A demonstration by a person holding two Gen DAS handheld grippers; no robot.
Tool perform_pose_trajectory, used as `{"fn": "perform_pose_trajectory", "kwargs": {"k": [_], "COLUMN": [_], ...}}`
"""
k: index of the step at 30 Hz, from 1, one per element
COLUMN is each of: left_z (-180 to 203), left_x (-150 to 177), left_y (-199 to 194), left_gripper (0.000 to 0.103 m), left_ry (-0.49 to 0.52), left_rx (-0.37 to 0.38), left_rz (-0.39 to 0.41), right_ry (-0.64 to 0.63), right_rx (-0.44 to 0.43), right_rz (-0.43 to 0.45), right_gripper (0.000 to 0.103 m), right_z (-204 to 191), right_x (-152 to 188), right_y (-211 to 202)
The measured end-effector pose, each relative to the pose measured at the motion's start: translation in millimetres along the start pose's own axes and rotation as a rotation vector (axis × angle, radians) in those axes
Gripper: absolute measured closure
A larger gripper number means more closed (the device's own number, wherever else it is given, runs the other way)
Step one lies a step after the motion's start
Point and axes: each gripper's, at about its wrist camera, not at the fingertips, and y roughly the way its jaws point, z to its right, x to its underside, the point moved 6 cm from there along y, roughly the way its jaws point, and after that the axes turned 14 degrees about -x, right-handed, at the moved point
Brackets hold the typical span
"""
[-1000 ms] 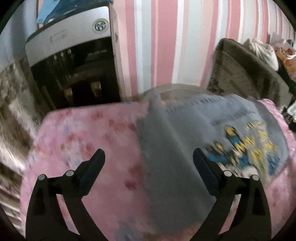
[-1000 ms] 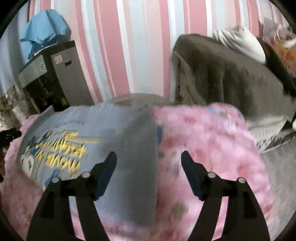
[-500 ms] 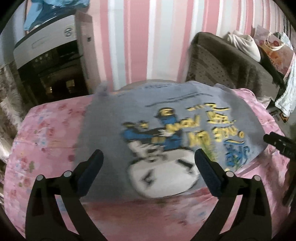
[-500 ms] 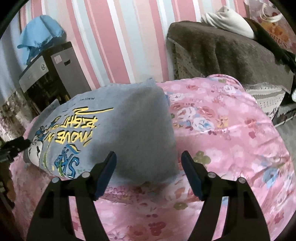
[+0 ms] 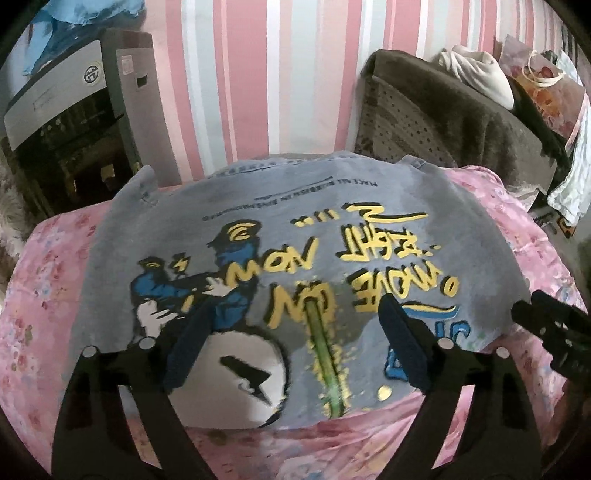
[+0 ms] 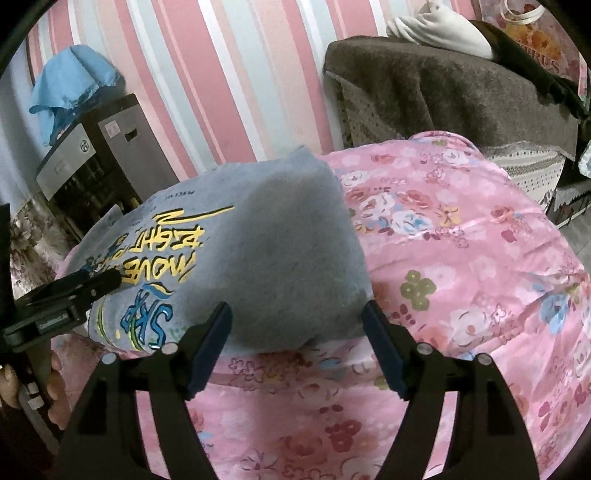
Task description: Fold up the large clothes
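A grey folded shirt (image 5: 295, 229) with a blue cartoon figure and yellow lettering lies print up on the pink floral bed cover (image 5: 48, 280). My left gripper (image 5: 291, 325) is open and empty, hovering over the shirt's near half. In the right wrist view the shirt (image 6: 273, 254) lies left of centre, its plain grey right part folded over. My right gripper (image 6: 297, 321) is open and empty at the shirt's near right edge. The other gripper shows at each view's side: the right one in the left wrist view (image 5: 550, 328), the left one in the right wrist view (image 6: 74, 291).
A grey and black appliance (image 5: 70, 122) stands at the back left against the pink striped wall (image 5: 258, 74), with a blue cloth (image 6: 70, 85) on top. A brown covered sofa (image 6: 443, 88) with a white bundle (image 6: 439, 29) sits at the back right.
Both grippers have drawn in toward the middle of the shirt and a little closer to it. The left one swung right from the shirt's left edge. The shirt itself lies still.
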Motion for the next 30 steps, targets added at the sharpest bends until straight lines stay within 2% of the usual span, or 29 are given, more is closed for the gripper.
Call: {"fn": "perform_pose_trajectory", "kwargs": {"k": [3, 5, 7, 8, 11, 15, 25, 28, 30], "left_z": [6.7, 13.7, 22.6, 25.1, 33.6, 35.8, 40.6, 41.4, 42.5], "left_x": [-1.9, -2.2, -1.0, -0.1, 2.1, 6.9, 15.7, 16.2, 15.9], "left_y": [1.5, 2.8, 3.5, 3.8, 5.9, 19.8, 23.1, 23.0, 23.0], "left_gripper": [0.026, 0.044, 0.059, 0.060, 0.062, 0.062, 0.062, 0.062, 0.062], "left_ry": [-0.009, 0.002, 0.017, 0.021, 0.026, 0.001, 0.032, 0.033, 0.031], "left_rx": [0.016, 0.020, 0.031, 0.032, 0.035, 0.066, 0.039, 0.034, 0.036], "left_rz": [0.002, 0.000, -0.004, -0.004, -0.009, -0.059, -0.022, -0.018, -0.020], "right_ry": [-0.006, -0.006, -0.007, -0.009, -0.012, 0.004, 0.093, 0.098, 0.095], "right_rx": [0.000, -0.005, -0.006, -0.006, -0.003, 0.000, -0.045, -0.049, -0.060], "right_rz": [0.006, 0.001, -0.007, -0.014, -0.032, -0.041, 0.007, 0.023, 0.017], "right_gripper": [0.029, 0.029, 0.029, 0.029, 0.029, 0.029, 0.023, 0.023, 0.029], "right_z": [-1.9, -3.8, -4.7, -5.6, -6.2, -1.9, 15.3, 16.9, 14.6], "right_x": [1.5, 4.6, 8.2, 10.2, 13.9, 13.6, -6.7, -19.5, -25.3], "right_y": [-2.3, -2.3, -1.3, -0.2, 4.6, 12.8, 33.9, 41.7, 48.6]}}
